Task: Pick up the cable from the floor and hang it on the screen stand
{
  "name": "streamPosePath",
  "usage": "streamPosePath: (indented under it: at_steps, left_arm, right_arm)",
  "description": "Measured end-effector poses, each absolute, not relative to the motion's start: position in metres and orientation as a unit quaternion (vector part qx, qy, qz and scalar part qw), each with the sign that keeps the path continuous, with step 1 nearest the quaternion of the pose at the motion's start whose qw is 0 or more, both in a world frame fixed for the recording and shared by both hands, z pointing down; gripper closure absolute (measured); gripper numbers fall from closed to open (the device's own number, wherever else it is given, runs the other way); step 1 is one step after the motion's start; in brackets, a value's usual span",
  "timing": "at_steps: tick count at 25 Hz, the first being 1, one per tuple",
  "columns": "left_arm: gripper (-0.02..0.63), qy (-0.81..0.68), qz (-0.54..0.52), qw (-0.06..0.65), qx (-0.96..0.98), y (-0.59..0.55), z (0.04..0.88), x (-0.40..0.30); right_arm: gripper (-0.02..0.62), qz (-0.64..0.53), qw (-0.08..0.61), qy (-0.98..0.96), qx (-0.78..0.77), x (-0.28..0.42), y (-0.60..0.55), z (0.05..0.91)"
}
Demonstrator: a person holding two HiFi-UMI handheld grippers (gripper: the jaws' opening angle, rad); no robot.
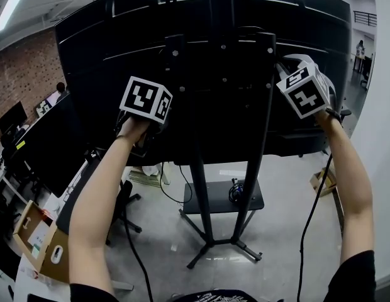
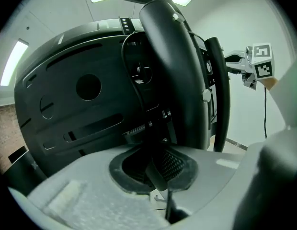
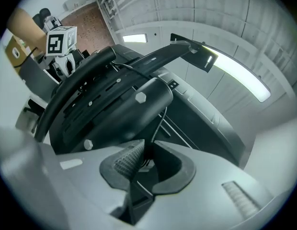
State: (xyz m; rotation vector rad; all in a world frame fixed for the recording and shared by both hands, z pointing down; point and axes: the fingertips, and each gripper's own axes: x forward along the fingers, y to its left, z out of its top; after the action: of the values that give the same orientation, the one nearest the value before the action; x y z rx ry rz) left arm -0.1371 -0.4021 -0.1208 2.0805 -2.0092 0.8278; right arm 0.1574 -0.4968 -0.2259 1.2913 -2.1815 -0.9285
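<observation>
While your left tongs (image 2: 158, 176) and right tongs (image 3: 144, 161) each pinch the cable (image 3: 161, 116) at the screen stand (image 1: 200, 187), the eight-o'clock cardboard box (image 1: 47, 263) holds papers (image 1: 35, 234).

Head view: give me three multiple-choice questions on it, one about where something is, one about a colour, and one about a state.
1. Where does the small dark bundle sit?
A. on the low shelf of the screen stand
B. on a chair seat
C. on a desk

2. What colour are the screen stand's posts?
A. white
B. black
C. red

3. In what state is the cardboard box at lower left?
A. open
B. taped shut
C. flattened

Answers:
1. A, the bundle rests on the dark shelf between the stand's posts.
2. B, both posts and the feet show black against the pale floor.
3. A, its flaps stand apart and its inside shows.
</observation>
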Motion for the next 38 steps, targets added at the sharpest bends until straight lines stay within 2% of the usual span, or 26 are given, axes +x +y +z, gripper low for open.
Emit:
streamPosePath:
  at_steps: [8, 18, 26, 38]
  left_arm:
    - [0.572, -0.68, 0.242, 0.007, 0.692, -0.398, -0.125, -0.131]
    - [0.515, -0.698, 0.2, -0.083, 0.683, -0.37, -0.132, -0.125]
    - [0.515, -0.679, 0.188, -0.069, 0.707, -0.339, -0.11, -0.125]
    - [0.517, -0.627, 0.113, -0.046, 0.77, -0.267, -0.067, -0.097]
  right_arm:
    - [0.528, -0.332, 0.166, -0.794, 0.482, 0.159, -0.492, -0.217]
    - [0.518, -0.376, 0.113, -0.761, 0.516, 0.162, -0.479, -0.212]
    - [0.514, -0.34, 0.121, -0.766, 0.532, 0.155, -0.452, -0.184]
    - [0.514, -0.238, 0.106, -0.825, 0.502, 0.083, -0.334, -0.113]
